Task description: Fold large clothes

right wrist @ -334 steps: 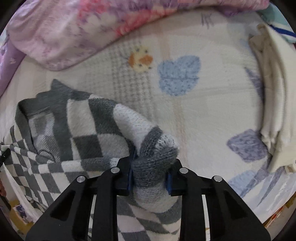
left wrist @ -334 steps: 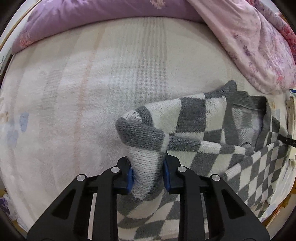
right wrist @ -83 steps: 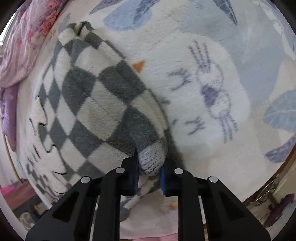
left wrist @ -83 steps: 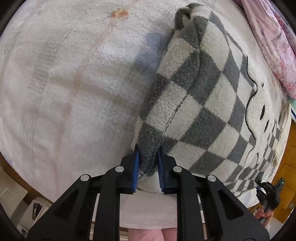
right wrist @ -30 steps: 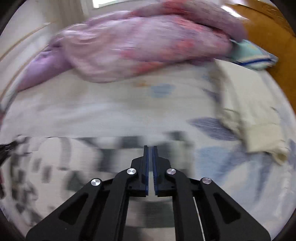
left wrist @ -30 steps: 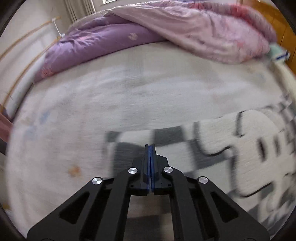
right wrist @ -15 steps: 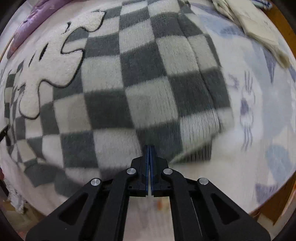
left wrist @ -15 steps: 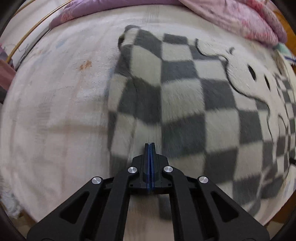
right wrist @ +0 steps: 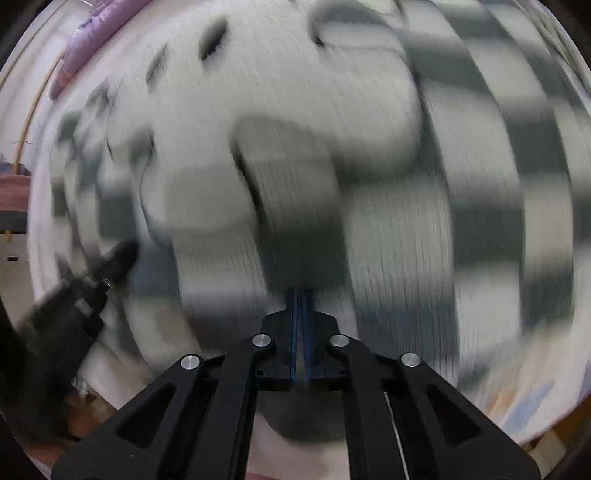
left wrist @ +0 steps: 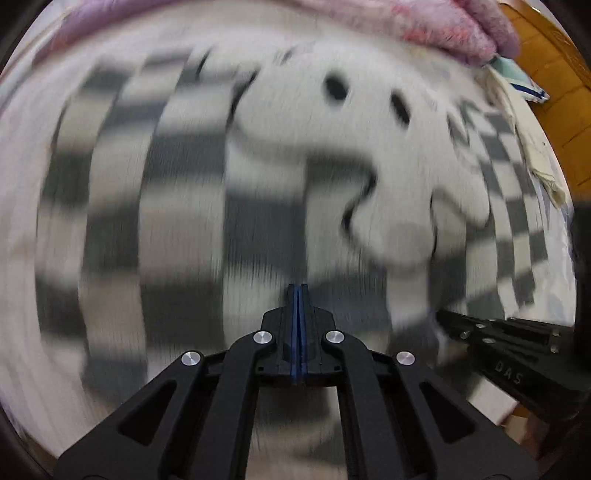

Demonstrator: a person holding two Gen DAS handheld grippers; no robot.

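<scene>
Both grippers clenched, empty, pointing down at the checkered sweater (left wrist: 184,229). Left gripper (left wrist: 297,291) & right gripper (right wrist: 300,295) hang near its front edge, sweater stretching away ahead.

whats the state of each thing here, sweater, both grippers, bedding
grey and white checkered knit sweater: spread flat on the bed, cartoon face up, not gripped
left gripper: shut, empty, above the sweater
right gripper: shut, empty, above the sweater
pink and purple quilt: bunched at the far edge
</scene>
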